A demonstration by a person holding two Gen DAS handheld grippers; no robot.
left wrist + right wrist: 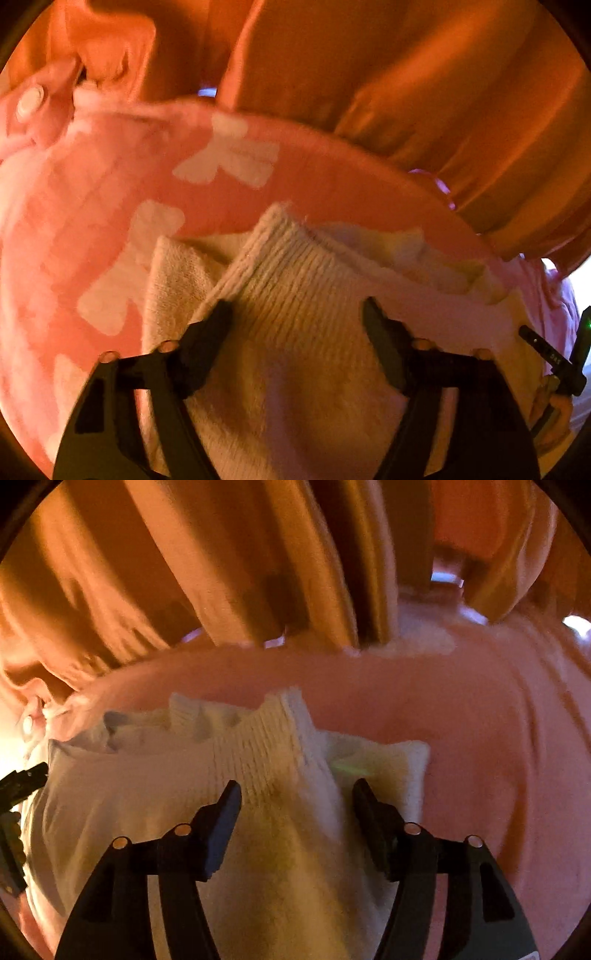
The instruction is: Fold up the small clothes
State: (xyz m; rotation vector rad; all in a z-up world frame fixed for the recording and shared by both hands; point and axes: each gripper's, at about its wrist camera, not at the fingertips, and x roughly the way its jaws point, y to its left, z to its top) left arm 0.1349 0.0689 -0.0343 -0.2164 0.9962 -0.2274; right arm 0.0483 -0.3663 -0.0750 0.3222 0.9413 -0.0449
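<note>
A cream knitted small garment with a ribbed cuff lies on a pink cloth with white bow shapes. My left gripper is open, its jaws wide apart over the ribbed knit. In the right wrist view the same cream garment lies on the pink cloth. My right gripper is open too, with the ribbed cuff between its fingers. The other gripper shows at the right edge of the left wrist view and at the left edge of the right wrist view.
Orange curtain-like fabric hangs behind the pink cloth, also in the right wrist view. A pale button sits on pink fabric at the far left. A thinner white cloth lies under the cream knit.
</note>
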